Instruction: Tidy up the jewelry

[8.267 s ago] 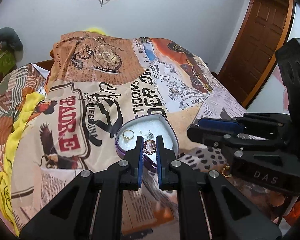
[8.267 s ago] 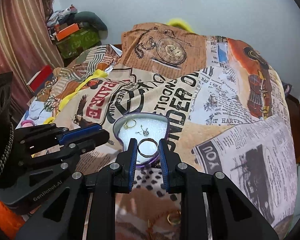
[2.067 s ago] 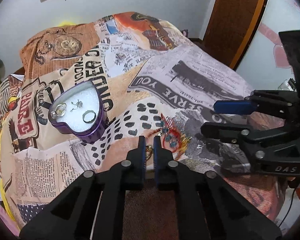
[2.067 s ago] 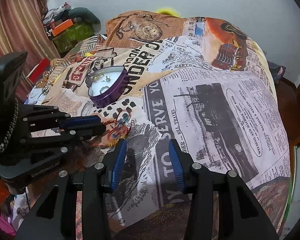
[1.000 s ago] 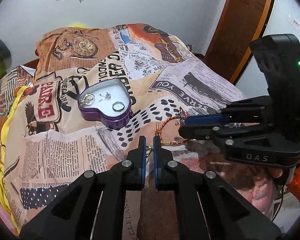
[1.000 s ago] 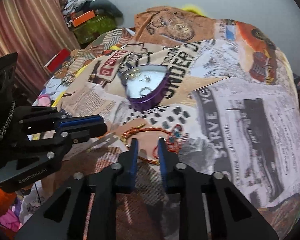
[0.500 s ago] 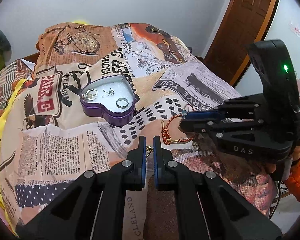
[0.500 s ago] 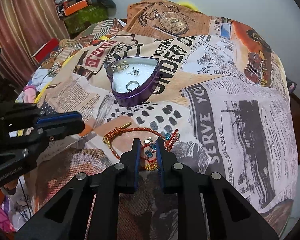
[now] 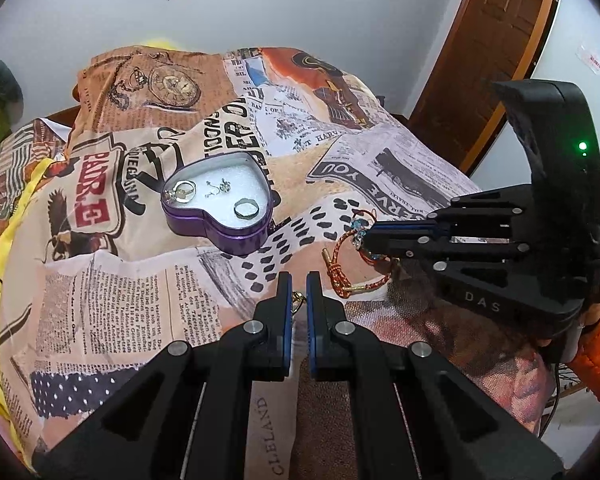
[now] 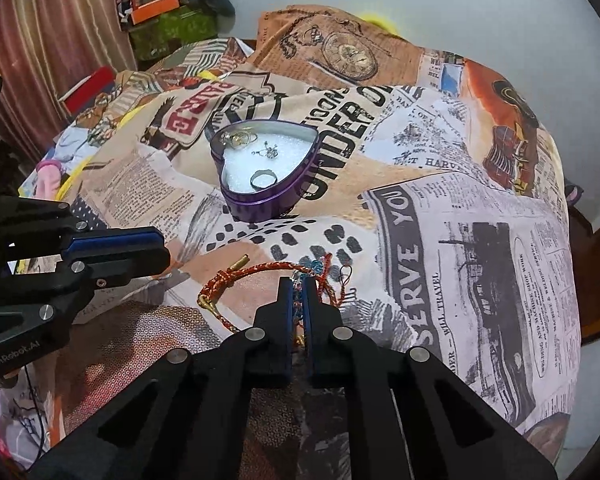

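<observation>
My right gripper (image 10: pixel 299 280) pinches the red-orange braided cord bracelet (image 10: pixel 260 271) lying on the newspaper-print bedspread (image 10: pixel 480 240), near the purple heart-shaped tin (image 10: pixel 268 168) holding rings. My left gripper (image 9: pixel 299 280) is clamped on a small gold ring (image 9: pixel 298 298).

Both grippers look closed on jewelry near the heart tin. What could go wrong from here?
1. The right gripper pinches only the beaded section of the red-and-gold woven cord bracelet; its loose loop trails on the printed bedsheet and could snag or slip out when lifted.
2. The left gripper holds a small gold ring at the fingertips; it might drop.
3. The purple heart-shaped tin sits on soft bedding and could tip.
</observation>
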Demonstrator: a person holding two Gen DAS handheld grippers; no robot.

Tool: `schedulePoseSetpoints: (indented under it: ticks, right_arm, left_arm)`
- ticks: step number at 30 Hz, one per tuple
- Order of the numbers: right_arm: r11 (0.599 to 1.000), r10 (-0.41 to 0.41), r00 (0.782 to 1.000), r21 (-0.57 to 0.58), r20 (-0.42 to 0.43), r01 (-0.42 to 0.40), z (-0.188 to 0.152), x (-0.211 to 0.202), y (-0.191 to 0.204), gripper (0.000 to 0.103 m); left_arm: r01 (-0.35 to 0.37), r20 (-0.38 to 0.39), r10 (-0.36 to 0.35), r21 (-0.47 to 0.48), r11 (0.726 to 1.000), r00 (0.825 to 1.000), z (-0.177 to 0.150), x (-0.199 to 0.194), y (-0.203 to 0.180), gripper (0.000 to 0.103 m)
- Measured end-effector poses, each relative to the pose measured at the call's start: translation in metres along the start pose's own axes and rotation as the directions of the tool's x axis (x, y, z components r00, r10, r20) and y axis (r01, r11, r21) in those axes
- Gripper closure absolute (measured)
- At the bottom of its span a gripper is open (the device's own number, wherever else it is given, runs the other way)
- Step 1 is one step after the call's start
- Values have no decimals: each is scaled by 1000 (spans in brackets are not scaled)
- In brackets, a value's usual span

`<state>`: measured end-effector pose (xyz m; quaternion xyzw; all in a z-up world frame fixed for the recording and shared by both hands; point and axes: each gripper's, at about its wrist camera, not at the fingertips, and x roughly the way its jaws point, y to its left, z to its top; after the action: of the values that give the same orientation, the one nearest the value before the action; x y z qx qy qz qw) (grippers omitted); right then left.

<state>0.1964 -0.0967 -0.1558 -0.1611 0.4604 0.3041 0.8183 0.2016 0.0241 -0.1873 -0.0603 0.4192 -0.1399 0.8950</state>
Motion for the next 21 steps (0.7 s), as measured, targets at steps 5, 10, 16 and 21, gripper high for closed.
schedulePoseSetpoints:
  ticks: [5, 10, 16, 21]
  right_arm:
    - [1000, 5, 999, 23, 38, -6, 1, -13, -4, 99]
    - [994, 107, 994, 32, 28, -108, 2, -20, -2, 99]
    - [999, 36, 999, -38, -23, -37, 3, -2, 13, 97]
    - [998, 26, 1000, -56, -3, -26, 11, -2, 12, 95]
  left_arm:
    - [-7, 19, 7, -1, 1000, 1000, 3, -7, 0, 98]
    - [-4, 25, 4, -6, 1000, 1000, 4, -9, 1, 98]
    - [0, 20, 0, -10, 1000, 1000, 2, -8, 3, 98]
    - [2, 20, -1, -19, 1000, 1000, 2, -7, 8, 98]
